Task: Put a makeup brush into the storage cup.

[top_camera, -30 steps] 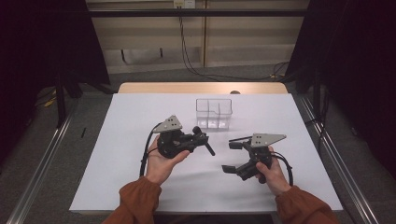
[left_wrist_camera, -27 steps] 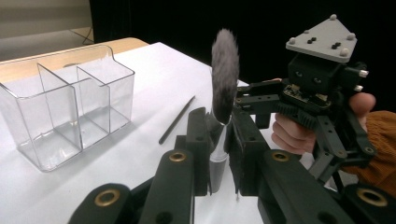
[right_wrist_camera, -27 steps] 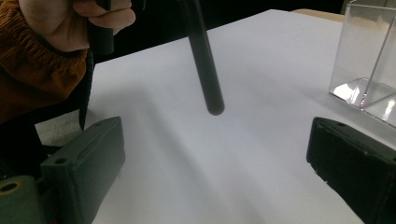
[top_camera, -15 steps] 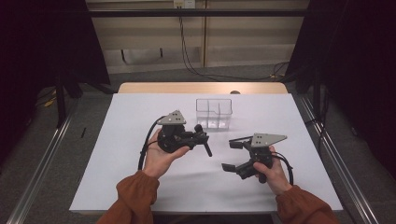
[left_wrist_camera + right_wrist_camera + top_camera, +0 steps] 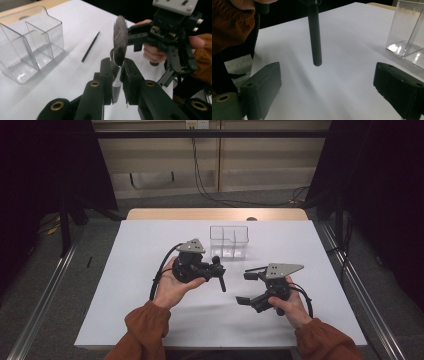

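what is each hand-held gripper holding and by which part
The left hand-held gripper is shut on a makeup brush, gripping its metal collar just below the bristles. The right hand-held gripper is open and holds nothing.

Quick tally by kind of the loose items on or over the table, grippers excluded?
Makeup brush, clamped in the left gripper: 1
Thin black stick lying on the white table: 1
Clear divided organizer box: 1
Total: 3
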